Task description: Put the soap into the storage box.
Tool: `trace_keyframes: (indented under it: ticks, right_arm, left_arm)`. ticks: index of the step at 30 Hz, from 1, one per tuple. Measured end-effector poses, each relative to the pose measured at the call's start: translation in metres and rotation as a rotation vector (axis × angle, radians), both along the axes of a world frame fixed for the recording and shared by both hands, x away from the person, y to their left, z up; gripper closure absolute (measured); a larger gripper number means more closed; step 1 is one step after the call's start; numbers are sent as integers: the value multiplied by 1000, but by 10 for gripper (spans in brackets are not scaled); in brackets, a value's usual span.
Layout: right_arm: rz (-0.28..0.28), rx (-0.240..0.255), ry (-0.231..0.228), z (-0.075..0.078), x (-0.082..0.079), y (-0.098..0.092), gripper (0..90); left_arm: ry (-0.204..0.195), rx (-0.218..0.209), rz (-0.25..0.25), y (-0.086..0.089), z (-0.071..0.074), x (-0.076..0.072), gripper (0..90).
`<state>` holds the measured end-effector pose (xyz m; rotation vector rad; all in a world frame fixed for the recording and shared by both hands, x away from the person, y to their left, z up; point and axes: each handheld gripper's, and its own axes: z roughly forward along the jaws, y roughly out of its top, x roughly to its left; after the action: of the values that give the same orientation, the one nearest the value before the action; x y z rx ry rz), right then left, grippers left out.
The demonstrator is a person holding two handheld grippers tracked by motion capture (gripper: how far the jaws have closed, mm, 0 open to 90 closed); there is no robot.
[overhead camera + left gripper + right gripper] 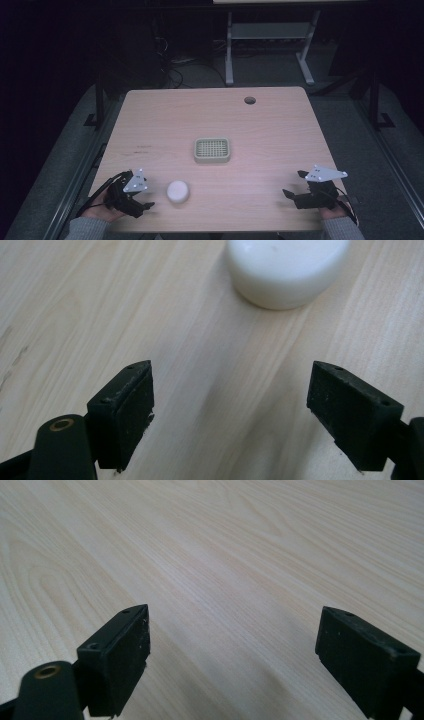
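A round white puck-shaped object (178, 191) lies near the table's front edge, left of centre; the left gripper view has it (286, 269) just ahead of the jaws. My left gripper (144, 197) rests at the front left, open, a short way left of the white object, nothing between its jaws (230, 410). My right gripper (295, 184) sits at the front right, open and empty, with bare wood between its jaws (232, 657). A small pale green grid-bottomed tray (212, 150) stands at the table's middle.
The light wooden table (270, 135) has a dark cable hole (249, 100) at the back right. Beyond the far edge stand the white legs of another desk (229, 55) on a dark floor with cables.
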<state>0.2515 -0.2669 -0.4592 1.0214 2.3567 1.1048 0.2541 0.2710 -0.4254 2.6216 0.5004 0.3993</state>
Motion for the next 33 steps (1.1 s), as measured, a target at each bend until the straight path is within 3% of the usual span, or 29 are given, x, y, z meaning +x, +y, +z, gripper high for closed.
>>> trace_keyframes:
  ticks: [3, 7, 13, 14, 22, 33]
  right_arm:
    - [7, -10, 3, 0, 0, 2, 137]
    - [16, -16, -1, 0, 0, 2, 138]
    - [13, -7, 2, 0, -1, 2, 137]
    - [13, -10, 0, 0, -1, 2, 137]
    - [11, -3, 6, 0, -1, 3, 138]
    - [20, 3, -10, 1, -1, 3, 138]
  left_arm:
    - [15, 32, -42, -9, 4, 2, 219]
    - [20, 53, -70, -19, 13, 4, 185]
    - [10, 56, -109, -29, 26, 6, 185]
    - [22, 61, -117, -32, 28, 7, 189]
    - [63, 81, -136, -37, 29, 10, 188]
    - [82, 132, -180, -51, 29, 15, 179]
